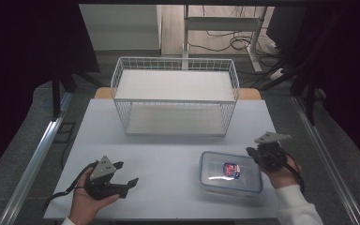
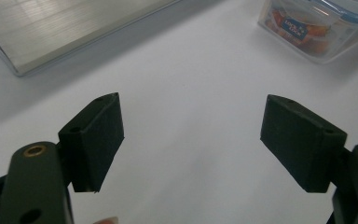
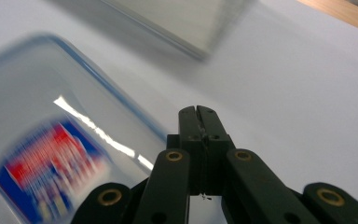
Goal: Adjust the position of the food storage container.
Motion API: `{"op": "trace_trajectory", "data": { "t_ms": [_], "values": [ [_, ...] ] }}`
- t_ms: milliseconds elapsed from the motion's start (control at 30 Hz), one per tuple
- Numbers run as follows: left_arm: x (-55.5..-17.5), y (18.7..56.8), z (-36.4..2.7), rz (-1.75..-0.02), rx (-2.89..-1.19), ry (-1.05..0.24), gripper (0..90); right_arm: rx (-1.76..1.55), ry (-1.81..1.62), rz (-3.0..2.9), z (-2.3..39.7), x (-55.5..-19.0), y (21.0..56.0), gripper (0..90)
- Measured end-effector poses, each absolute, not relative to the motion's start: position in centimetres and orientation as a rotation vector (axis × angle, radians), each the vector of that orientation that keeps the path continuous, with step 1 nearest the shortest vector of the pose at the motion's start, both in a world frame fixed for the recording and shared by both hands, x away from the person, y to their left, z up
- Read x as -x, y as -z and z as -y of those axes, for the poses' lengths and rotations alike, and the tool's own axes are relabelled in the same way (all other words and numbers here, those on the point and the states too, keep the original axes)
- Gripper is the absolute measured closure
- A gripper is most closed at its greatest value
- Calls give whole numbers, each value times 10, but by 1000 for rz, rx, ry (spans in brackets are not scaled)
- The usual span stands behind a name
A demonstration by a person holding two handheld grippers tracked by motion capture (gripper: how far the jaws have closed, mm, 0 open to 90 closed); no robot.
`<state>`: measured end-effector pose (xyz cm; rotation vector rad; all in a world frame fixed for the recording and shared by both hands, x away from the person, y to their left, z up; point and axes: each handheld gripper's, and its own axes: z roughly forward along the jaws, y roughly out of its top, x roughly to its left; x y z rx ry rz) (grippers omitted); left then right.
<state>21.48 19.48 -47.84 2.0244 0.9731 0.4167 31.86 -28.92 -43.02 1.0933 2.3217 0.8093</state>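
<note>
Container point(image 1: 230, 173) lay flat on the white surface point(image 1: 168, 164), a clear rectangular box with a blue-rimmed lid and a red-and-blue label on top, lid facing up. Its long axis ran across the surface from the left gripper's side towards the right gripper's, tilted just a touch, the right-hand end a shade nearer the person. It sat just beside the right gripper point(image 1: 252, 152), whose fingers point(image 3: 199, 122) pointed over the box's far right corner; whether they touched the rim, I couldn't tell. Those fingers were clenched, pad against pad, with nothing between them. In the right gripper view the lid point(image 3: 51, 140) spread out blurred to the left of the closed fingers, label smeared, bare white surface to the right of them.

Over on the other side, the left gripper point(image 1: 127, 174) rested in the person's hand point(image 1: 86, 201) low over the surface, its fingers point(image 2: 98, 135) released and spread wide, nothing between them but bare white surface. They pointed across towards the box, which stood well apart from them. In the left gripper view the container point(image 2: 317, 28) showed beyond the right finger, up in the far corner, orange contents visible through its clear wall.

Beyond both sets of fingers, a white wire basket point(image 1: 175, 96) stood at the far side of the surface, apart from the box.
</note>
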Motion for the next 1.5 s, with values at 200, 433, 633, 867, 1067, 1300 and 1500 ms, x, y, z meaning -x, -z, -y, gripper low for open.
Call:
{"op": "trace_trajectory", "data": {
  "t_ms": [200, 433, 633, 867, 1067, 1300, 1500],
  "values": [
    [-220, 479, -198, -996, -1989, -380, 213, -1238, -805, -2239, 331, -288, 439, 890],
    [-223, 478, -198, -1007, -1979, -376, 215, -1327, -713, -2278, 343, -280, 462, 890],
    [-222, 478, -198, -1009, -1983, -381, 215, -1348, -726, -2344, 341, -281, 470, 890],
    [-220, 478, -198, -1013, -1987, -392, 215, -1349, -726, -2374, 338, -283, 474, 890],
    [-221, 479, -197, -1017, -1980, -390, 216, -1318, -747, -2395, 326, -285, 475, 890],
    [-222, 478, -198, -1022, -1977, -393, 216, -1264, -792, -2444, 304, -287, 477, 890],
    [-221, 478, -198, -1023, -1970, -395, 215, -1181, -784, -2483, 271, -292, 477, 890]
  ]
}}
